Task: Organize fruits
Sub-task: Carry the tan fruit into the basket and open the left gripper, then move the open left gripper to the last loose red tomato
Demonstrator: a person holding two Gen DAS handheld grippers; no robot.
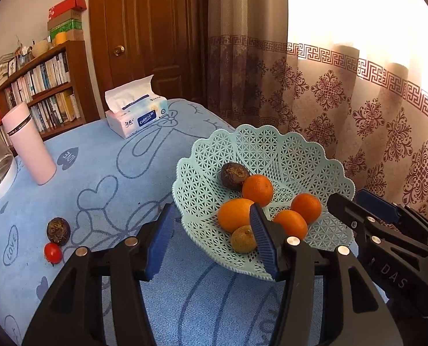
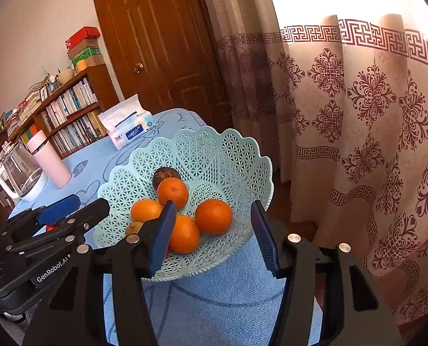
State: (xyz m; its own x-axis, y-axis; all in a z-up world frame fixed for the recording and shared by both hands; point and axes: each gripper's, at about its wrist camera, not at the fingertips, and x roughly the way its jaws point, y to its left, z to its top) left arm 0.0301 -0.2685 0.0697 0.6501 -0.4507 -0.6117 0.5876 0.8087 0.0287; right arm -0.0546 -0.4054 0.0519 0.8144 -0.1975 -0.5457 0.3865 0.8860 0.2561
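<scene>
While my left hand-held gripper (image 1: 211, 239) and right hand-held gripper (image 2: 214, 235) both stand apart, empty, the latticed scalloped plastic basket (image 1: 271, 150) ahead holds glossy oranges (image 1: 257, 189) (cherry tomato (image 1: 52, 253) lies left).

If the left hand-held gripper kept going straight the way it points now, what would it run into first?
Most likely the near rim of the light-blue basket: the open left hand-held gripper straddles that edge. Just past it lie the small tan fruit and an orange. Depth is hard to judge through the fisheye.
</scene>
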